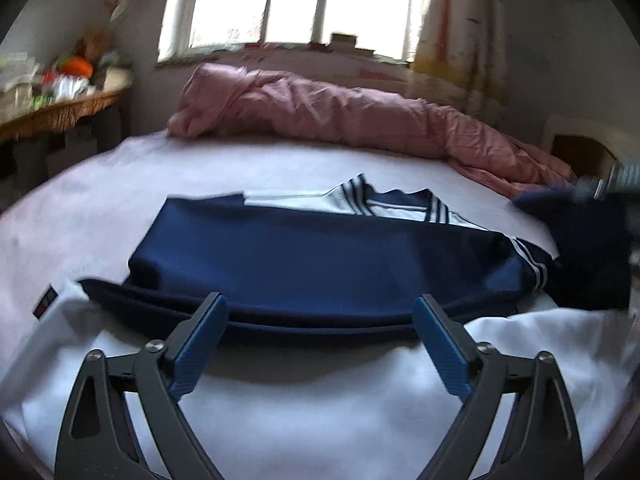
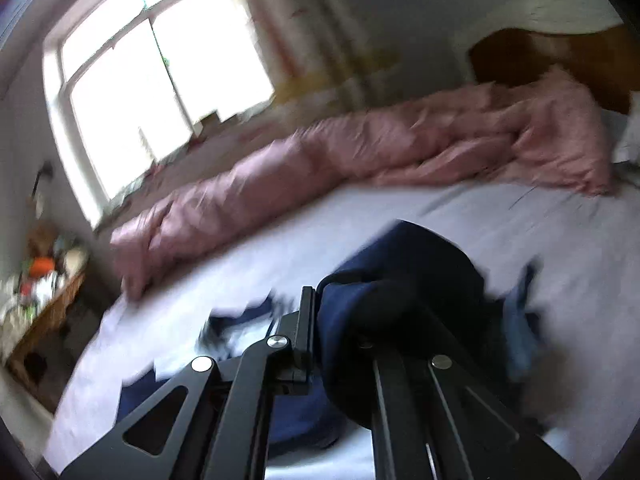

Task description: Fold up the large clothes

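The navy and white garment [image 1: 320, 256] lies across the middle of the left-wrist frame, spread on the pale bed sheet [image 1: 280, 160], its navy hem folded toward the lower centre; the left gripper [image 1: 320, 320] stands wide at that hem, pads not pressing on it; in the right-wrist view the right gripper [image 2: 320, 320] is clamped on a bunch of navy cloth, lifted at lower centre; a pink duvet [image 1: 340, 112] lies crumpled behind, below the window [image 1: 296, 4].
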### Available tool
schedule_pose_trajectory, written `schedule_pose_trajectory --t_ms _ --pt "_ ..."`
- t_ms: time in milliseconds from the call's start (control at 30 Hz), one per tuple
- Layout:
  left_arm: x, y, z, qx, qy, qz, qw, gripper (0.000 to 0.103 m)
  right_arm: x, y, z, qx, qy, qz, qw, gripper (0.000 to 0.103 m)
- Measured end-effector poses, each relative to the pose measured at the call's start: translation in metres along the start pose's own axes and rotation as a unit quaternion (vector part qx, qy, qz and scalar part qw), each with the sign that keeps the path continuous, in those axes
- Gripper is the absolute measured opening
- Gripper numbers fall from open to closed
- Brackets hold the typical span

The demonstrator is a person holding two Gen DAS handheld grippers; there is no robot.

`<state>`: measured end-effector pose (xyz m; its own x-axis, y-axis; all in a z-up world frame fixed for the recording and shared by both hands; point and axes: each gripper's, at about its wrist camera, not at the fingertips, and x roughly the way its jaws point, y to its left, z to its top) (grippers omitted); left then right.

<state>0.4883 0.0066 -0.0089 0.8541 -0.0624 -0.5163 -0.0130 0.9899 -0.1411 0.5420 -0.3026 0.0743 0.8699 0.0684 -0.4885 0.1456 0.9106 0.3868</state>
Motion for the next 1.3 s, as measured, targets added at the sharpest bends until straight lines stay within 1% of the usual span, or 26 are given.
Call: schedule_pose_trajectory --t_ms 67,100,167,200,233,300,333,400,500,533,567,600,633,667,733,800,867,933,967,1000,1033,1100,1167,1233,1300 --pt "0.001 0.005 0.000 -0.014 0.003 -0.004 0.9999 0.089 0.025 0.005 -0.027 -0.002 0.059 0.002 0.998 0.006" --pt "0.001 0.005 0.000 -0.016 0.003 -0.007 0.9998 0.089 0.034 0.007 -0.039 -0.010 0.082 0.010 0.997 0.006" --pt "0.000 0.001 0.000 -0.007 0.002 -0.008 0.9999 0.089 0.042 0.014 -0.060 -0.053 0.102 0.017 0.993 0.008" --pt "-0.001 -0.003 -0.001 0.001 0.000 -0.007 1.0000 0.089 0.043 0.016 -0.065 -0.070 0.110 0.019 0.991 0.009" --pt "-0.002 -0.006 -0.001 0.008 -0.003 -0.004 1.0000 0.089 0.047 0.019 -0.069 -0.088 0.129 0.024 0.987 0.009" --pt "-0.004 -0.011 -0.001 0.021 -0.010 0.000 0.9997 0.089 0.052 0.017 -0.073 -0.085 0.155 0.037 0.984 0.011" --pt "-0.005 -0.013 -0.001 0.025 -0.011 0.000 0.9996 0.089 0.053 0.013 -0.074 -0.074 0.168 0.052 0.982 0.014" --pt "-0.003 -0.013 -0.001 0.025 -0.009 0.000 0.9996 0.089 0.054 0.011 -0.076 -0.071 0.177 0.059 0.980 0.015" --pt "-0.001 -0.009 0.000 0.015 -0.006 -0.004 0.9999 0.089 0.047 0.004 -0.067 -0.056 0.187 0.063 0.979 0.015" --pt "-0.001 -0.008 0.000 0.013 -0.005 -0.005 0.9999 0.089 0.042 0.001 -0.061 -0.042 0.188 0.066 0.979 0.017" --pt "0.000 -0.008 0.000 0.012 -0.005 -0.005 0.9999 0.089 0.036 -0.002 -0.056 -0.032 0.189 0.063 0.979 0.025" --pt "0.000 -0.008 0.000 0.014 -0.005 -0.005 0.9999 0.089 0.031 -0.006 -0.051 -0.026 0.194 0.053 0.979 0.030" --pt "0.000 -0.008 0.000 0.016 -0.005 -0.005 0.9998 0.089 0.027 -0.011 -0.045 -0.021 0.204 0.036 0.978 0.043" --pt "0.000 -0.008 0.000 0.017 -0.005 -0.005 0.9998 0.089 0.022 -0.016 -0.040 -0.018 0.214 0.025 0.976 0.051" --pt "0.000 -0.008 0.000 0.021 -0.006 -0.004 0.9998 0.089 0.011 -0.030 -0.030 -0.013 0.220 0.028 0.975 0.051" --pt "-0.001 -0.008 0.000 0.022 -0.007 -0.005 0.9997 0.089 -0.004 -0.047 -0.017 -0.003 0.200 0.019 0.980 0.051" --pt "0.000 -0.009 0.000 0.021 -0.007 -0.005 0.9997 0.089 -0.018 -0.072 -0.003 0.034 0.169 0.003 0.985 0.051" --pt "0.000 -0.009 0.000 0.021 -0.006 -0.005 0.9997 0.089 -0.028 -0.103 0.007 0.080 0.152 0.000 0.985 0.052" --pt "0.000 -0.009 0.000 0.021 -0.006 -0.005 0.9997 0.089 -0.030 -0.116 0.010 0.091 0.149 -0.008 0.985 0.052" --pt "0.000 -0.009 0.000 0.022 -0.006 -0.005 0.9997 0.089 -0.031 -0.130 0.013 0.096 0.145 -0.027 0.984 0.052" --pt "-0.001 -0.009 0.000 0.022 -0.006 -0.005 0.9997 0.089 -0.032 -0.144 0.014 0.099 0.140 -0.058 0.984 0.052" --pt "0.000 -0.010 0.000 0.022 -0.007 -0.006 0.9997 0.089 -0.028 -0.172 0.012 0.120 0.138 -0.113 0.977 0.052" --pt "0.000 -0.012 -0.001 0.024 -0.006 -0.006 0.9997 0.089 -0.022 -0.204 0.004 0.168 0.157 -0.146 0.962 0.052" --pt "0.002 -0.014 -0.001 0.026 -0.004 -0.007 0.9996 0.089 -0.018 -0.221 -0.003 0.191 0.166 -0.158 0.955 0.052" --pt "0.005 -0.016 -0.001 0.030 0.001 -0.008 0.9995 0.089 -0.014 -0.230 -0.006 0.194 0.170 -0.149 0.955 0.052"
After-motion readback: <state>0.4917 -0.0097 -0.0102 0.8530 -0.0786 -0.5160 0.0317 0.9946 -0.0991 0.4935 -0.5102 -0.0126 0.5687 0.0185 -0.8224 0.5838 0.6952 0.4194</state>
